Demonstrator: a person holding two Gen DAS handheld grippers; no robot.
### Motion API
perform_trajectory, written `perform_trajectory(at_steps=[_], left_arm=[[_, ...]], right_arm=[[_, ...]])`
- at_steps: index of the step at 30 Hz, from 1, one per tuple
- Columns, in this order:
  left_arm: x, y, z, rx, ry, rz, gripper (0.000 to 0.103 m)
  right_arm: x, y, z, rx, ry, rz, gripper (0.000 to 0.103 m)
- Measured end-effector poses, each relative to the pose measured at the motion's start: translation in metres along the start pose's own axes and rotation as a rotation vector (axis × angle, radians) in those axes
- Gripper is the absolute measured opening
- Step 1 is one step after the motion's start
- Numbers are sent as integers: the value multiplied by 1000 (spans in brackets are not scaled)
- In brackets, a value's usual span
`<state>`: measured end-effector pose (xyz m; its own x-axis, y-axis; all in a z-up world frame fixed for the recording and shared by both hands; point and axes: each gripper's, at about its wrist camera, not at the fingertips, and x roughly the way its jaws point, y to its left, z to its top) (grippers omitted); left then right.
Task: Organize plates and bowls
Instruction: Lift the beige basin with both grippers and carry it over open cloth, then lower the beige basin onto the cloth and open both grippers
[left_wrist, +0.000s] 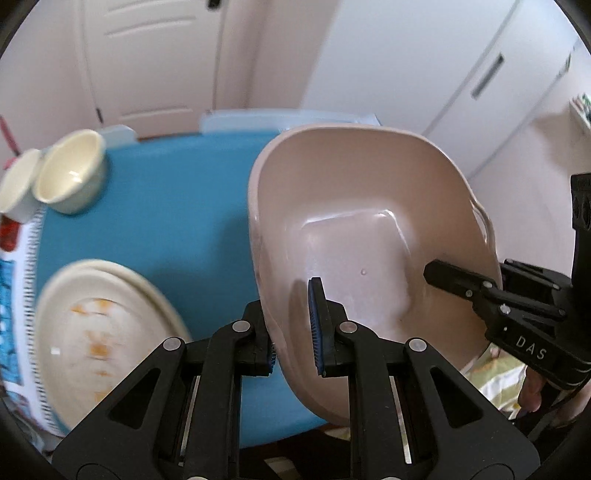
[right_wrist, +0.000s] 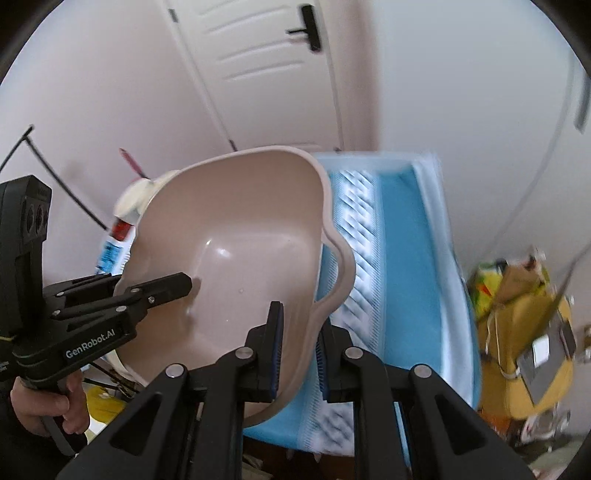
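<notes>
pink basin (left_wrist: 354, 229): lifted and tilted above the blue desk (left_wrist: 166, 229), hollow side facing both cameras, a few water drops on its floor
left claw (left_wrist: 295, 336): nearest in the left wrist view, pinching the basin's near wall, one blue pad (left_wrist: 316, 325) inside, the other outside
right claw (right_wrist: 299, 350): pinching the opposite rim beside the moulded handle (right_wrist: 341, 273), one pad inside, one outside; in the left wrist view its inner finger (left_wrist: 448, 277) lies against the inside wall
cream plate (left_wrist: 99, 336): on the desk left of the basin, orange marks on its face, blurred
cream bowls (left_wrist: 72, 173): two, touching side by side at the desk's far left edge, well apart from the basin
white door (left_wrist: 147, 62): behind the desk
yellow clutter (right_wrist: 524, 325): low at right in the right wrist view, blurred
</notes>
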<state>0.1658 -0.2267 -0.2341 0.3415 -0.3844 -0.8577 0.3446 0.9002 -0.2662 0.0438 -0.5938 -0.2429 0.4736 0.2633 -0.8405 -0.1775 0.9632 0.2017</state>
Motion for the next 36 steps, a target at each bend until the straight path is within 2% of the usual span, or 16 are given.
perform_trajectory(at_steps=[3,9,14,20,23,24,25,27,28,29,30,32,34,36], left_arm=[[29,-13,-8,18,51,-7,12],[68,-21,-14,37,100,13,12],[83,-22,-8,43,129,27,12],[88,-32,-6,75,126,65,14],[89,-35,-7,83,130,71,27],[90,-35,-6,83,134,75,47],[90,-36,-7,85,134,84,74],[87,-37,-6,86,107,86,89],[89,-37,-4,86,101,82,89],[88,-38,-3,89,100,79,89],[88,-38,-3,93,100,83,89],[87,-37,-3,95,97,90,89],[87,-37,-4,98,100,97,89],[85,-37,-6,100,103,99,89]], right_arm=[[16,-25,-15,32,28,-18,15],[49,-37,-28,44,59,-32,15],[61,-46,-32,64,69,-18,15],[67,-53,-35,80,84,0,15],[70,-54,-36,92,95,9,15],[71,-54,-36,98,97,16,15],[72,-54,-36,104,99,20,15],[74,-55,-35,115,102,28,15],[73,-56,-35,125,99,33,16],[73,-58,-35,138,92,38,22],[72,-60,-34,154,84,46,34],[71,-67,-34,188,71,51,45],[69,-72,-33,215,63,75,46],[65,-72,-32,214,54,63,46]])
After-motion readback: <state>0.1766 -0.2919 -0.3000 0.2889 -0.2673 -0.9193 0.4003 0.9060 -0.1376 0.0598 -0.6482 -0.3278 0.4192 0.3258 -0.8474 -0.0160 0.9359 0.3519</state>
